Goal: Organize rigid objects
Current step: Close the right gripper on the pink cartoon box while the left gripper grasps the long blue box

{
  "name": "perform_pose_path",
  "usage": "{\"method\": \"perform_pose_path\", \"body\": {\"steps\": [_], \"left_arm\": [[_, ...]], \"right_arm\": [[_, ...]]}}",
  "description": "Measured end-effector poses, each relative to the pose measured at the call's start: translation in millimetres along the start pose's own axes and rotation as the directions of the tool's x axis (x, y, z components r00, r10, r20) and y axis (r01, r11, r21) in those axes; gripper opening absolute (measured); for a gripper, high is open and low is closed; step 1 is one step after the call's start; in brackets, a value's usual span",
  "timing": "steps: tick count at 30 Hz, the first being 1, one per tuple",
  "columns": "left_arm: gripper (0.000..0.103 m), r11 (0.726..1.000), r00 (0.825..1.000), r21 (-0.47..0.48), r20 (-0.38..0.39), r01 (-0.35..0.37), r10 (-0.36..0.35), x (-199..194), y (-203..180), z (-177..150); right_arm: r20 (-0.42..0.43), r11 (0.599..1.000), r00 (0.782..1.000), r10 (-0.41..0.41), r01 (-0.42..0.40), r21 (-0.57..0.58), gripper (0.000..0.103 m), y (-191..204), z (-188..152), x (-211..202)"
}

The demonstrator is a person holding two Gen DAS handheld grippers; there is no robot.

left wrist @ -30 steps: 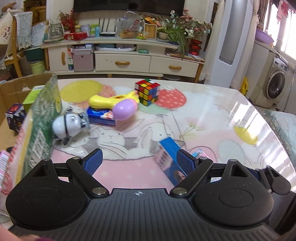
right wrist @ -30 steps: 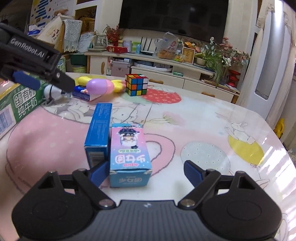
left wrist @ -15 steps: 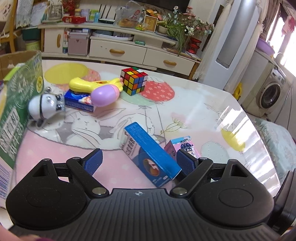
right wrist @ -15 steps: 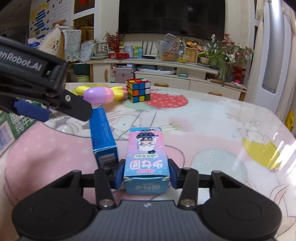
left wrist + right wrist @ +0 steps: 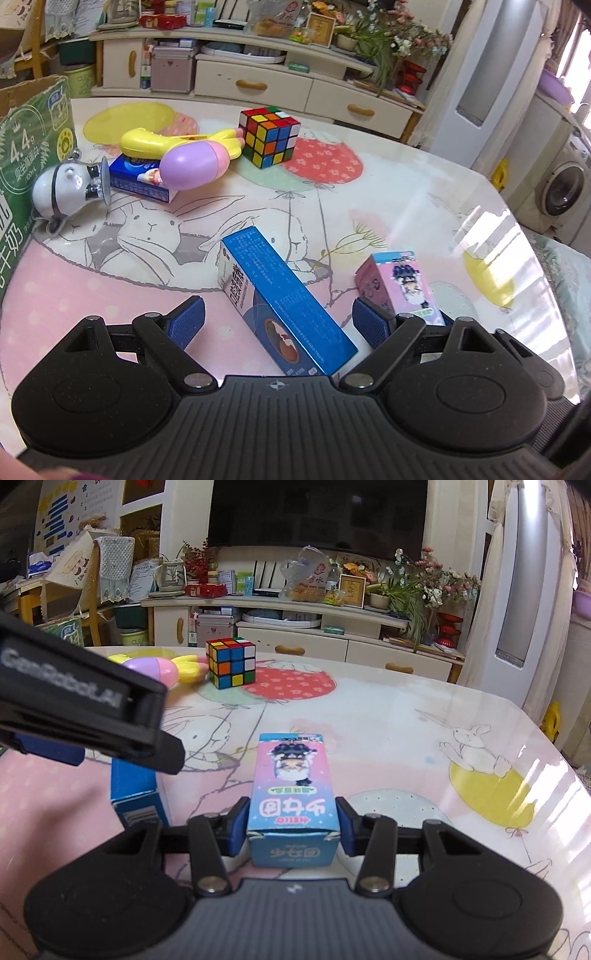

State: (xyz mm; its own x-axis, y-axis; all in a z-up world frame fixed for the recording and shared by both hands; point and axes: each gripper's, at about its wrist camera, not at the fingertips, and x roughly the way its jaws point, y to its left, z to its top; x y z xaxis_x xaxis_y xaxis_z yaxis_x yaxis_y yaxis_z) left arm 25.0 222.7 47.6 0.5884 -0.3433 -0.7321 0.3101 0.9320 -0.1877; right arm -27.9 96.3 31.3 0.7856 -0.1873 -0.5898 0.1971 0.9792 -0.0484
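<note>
Closest in, the right gripper has its blue pads pressed on both long sides of the pink-and-blue cardboard carton with a cartoon figure; its jaws have just been closing, with that carton between them. The carton lies flat on the table with the pastel rabbit-print cover, long axis running straight away from the camera, its blue end flap nearest and the printed figure toward the far end. The right gripper tilts gently downward along the carton.

Just left of it lies the long blue cardboard box, also flat. In the left wrist view its long axis runs on a diagonal, from near right to far left, with a round brown picture on the side at its near end. The left gripper hangs over it, pitched steeply down, fingers spread wide: the box sits between the pads but neither pad touches it. In the right wrist view that gripper's black body crosses the left side above the blue box.

Farther back, left of centre, a small blue box carries a yellow-and-purple plastic toy. A white round toy with chrome parts rests against a green milk carton case at the left edge. A multicoloured puzzle cube stands beyond, near the table's far side.
</note>
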Motion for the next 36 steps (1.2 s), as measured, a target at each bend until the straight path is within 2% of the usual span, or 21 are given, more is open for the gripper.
{"method": "perform_pose_path", "body": {"steps": [7, 12, 14, 18, 20, 22, 27, 32, 36], "left_arm": [[0.103, 0.999, 0.998, -0.005, -0.034, -0.053, 0.053, 17, -3, -2], [0.102, 0.999, 0.998, -0.007, -0.027, -0.048, 0.048, 21, 0, -1], [0.093, 0.998, 0.998, -0.005, -0.023, -0.060, 0.060, 21, 1, 0], [0.063, 0.998, 0.997, 0.000, -0.047, -0.069, 0.069, 22, 2, -1], [0.056, 0.997, 0.996, 0.014, -0.044, -0.079, 0.079, 21, 2, -3], [0.043, 0.996, 0.996, 0.016, -0.045, -0.082, 0.083, 19, 4, -3], [0.029, 0.996, 0.995, 0.029, -0.045, -0.084, 0.085, 14, 6, -3], [0.029, 0.995, 0.996, 0.050, -0.040, -0.081, 0.083, 9, 8, -3], [0.029, 0.996, 0.996, 0.044, -0.037, -0.079, 0.080, 7, 13, -3]], "right_arm": [[-0.013, 0.999, 1.000, 0.023, -0.023, 0.033, 0.050, -5, 2, 3], [-0.024, 0.997, 0.999, 0.038, -0.037, 0.062, 0.058, -8, 3, 5], [-0.025, 0.997, 0.999, 0.042, -0.040, 0.072, 0.058, -9, 4, 5], [-0.034, 0.995, 0.998, 0.043, -0.040, 0.088, 0.058, -12, 4, 8], [-0.040, 0.995, 0.998, 0.047, -0.043, 0.094, 0.058, -12, 4, 10], [-0.043, 0.995, 0.998, 0.048, -0.044, 0.095, 0.058, -12, 5, 12], [-0.042, 0.994, 0.998, 0.050, -0.045, 0.100, 0.058, -10, 6, 14], [-0.040, 0.994, 0.998, 0.046, -0.042, 0.097, 0.057, -7, 9, 17], [-0.039, 0.997, 0.999, 0.024, -0.021, 0.076, 0.048, -6, 9, 19]]}}
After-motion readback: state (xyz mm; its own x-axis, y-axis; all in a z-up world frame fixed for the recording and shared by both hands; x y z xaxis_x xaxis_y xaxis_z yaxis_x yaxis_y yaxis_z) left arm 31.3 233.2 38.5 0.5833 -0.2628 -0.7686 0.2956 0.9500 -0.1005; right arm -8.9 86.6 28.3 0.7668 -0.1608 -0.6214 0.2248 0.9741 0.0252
